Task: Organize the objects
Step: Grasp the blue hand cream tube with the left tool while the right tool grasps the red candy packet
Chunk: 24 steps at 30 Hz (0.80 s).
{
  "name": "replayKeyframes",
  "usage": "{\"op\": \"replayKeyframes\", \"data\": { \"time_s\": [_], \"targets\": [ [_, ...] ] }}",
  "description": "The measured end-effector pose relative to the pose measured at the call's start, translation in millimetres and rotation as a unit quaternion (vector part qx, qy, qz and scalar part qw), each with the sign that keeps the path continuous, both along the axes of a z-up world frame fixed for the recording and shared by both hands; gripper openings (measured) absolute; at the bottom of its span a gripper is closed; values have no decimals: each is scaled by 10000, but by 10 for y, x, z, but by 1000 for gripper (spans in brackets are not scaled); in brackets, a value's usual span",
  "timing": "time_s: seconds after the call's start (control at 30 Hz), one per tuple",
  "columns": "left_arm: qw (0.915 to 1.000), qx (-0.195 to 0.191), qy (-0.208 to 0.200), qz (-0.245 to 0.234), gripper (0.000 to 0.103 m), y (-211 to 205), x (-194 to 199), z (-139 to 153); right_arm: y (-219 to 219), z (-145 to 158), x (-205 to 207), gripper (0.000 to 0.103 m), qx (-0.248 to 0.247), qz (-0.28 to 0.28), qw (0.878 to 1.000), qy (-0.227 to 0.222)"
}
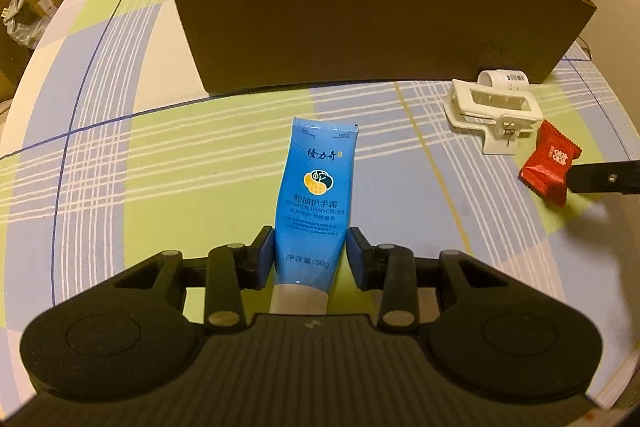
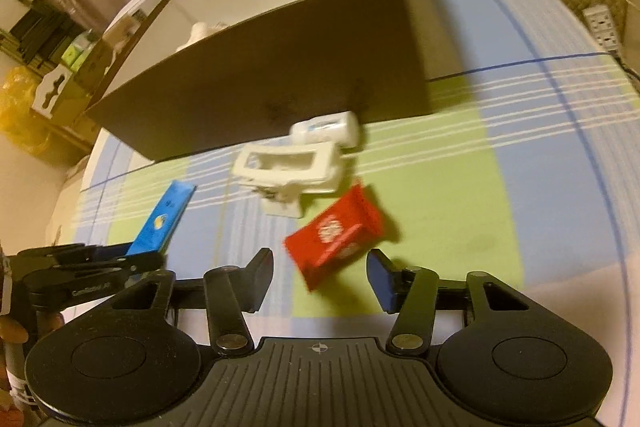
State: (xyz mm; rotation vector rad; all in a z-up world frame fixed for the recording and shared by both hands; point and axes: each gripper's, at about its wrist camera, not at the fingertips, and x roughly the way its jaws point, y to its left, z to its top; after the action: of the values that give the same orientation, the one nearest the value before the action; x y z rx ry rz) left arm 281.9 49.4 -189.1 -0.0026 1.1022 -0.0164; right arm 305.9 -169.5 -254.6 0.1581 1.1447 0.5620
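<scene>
Fingers of the left gripper [image 1: 310, 251] are bracketing the hand cream tube [image 1: 316, 187] without clamping; right gripper [image 2: 320, 267] is gaping wide around the red packet [image 2: 334, 237], which risks sliding away.

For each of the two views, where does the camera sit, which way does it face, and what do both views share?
Left wrist: on the left hand-held gripper, facing the brown box; its fingers flank the blue hand cream tube.
Right wrist: on the right hand-held gripper, tilted and blurred, open before the red packet; fingers of a hand show at the left edge.
Shared: box, tube, packet, white clip, white bottle, plaid tablecloth.
</scene>
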Motion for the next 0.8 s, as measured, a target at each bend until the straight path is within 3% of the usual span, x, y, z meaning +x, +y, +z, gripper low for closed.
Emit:
{"op": "replayKeyframes", "data": {
  "time_s": [0.23,0.53,0.67,0.8],
  "targets": [
    [9999,-148,35,56,33,24,48,5,142,-57,69,50,-283,-306,9990,-171],
    [9998,-167,40,60,33,3,80,13,411,-134,14,48,-927,119,9912,-942],
    [9999,-166,36,26,33,-2,81,13,509,-162,-49,38,-1326,438,9820,-1274],
    [9999,-140,28,-24,33,-12,74,16,529,-170,-70,33,-1437,532,9792,-1328]
  ]
}}
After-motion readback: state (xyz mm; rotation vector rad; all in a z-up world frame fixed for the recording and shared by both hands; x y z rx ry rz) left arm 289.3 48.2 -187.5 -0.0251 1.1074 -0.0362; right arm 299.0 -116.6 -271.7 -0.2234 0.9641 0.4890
